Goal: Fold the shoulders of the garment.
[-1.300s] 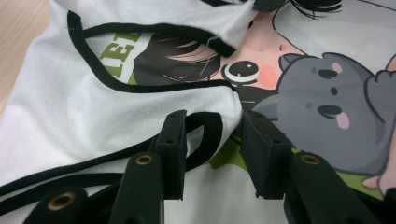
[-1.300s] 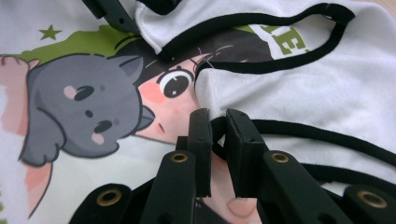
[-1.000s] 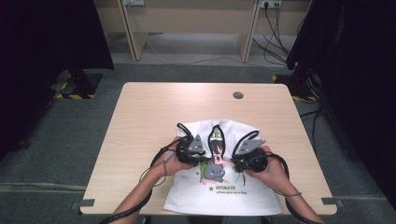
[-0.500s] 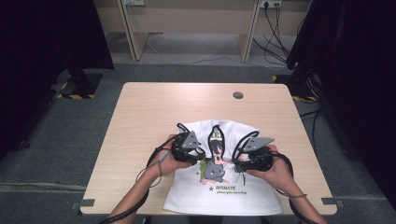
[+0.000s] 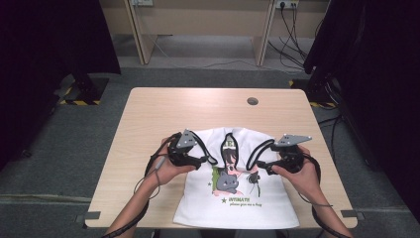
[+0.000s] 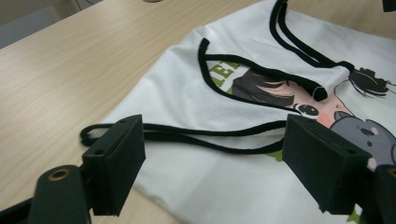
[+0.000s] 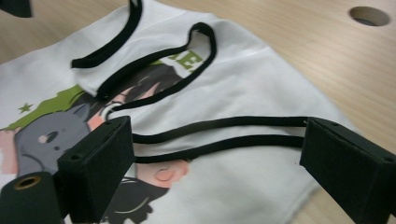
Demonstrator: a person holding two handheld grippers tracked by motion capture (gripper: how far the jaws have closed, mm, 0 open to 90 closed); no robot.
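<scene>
My left gripper (image 5: 200, 159) and right gripper (image 5: 261, 167): jaws just opened, released, nothing gripped. White top (image 5: 237, 198) lies flat, lower centre of table (image 5: 148, 114); black-edged straps (image 6: 187, 135) beneath both jaw gaps. Table hole (image 5: 252, 101) upper right.

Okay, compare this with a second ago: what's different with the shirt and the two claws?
Both claws have just been opening and drawn apart, outward from the print. The left claw and the right claw had been close beside the picture in the middle of the white shirt; now their jaws stand wide and grip nothing, with the black-trimmed edges lying loose on the cloth. The shirt lies on the table as before.
</scene>
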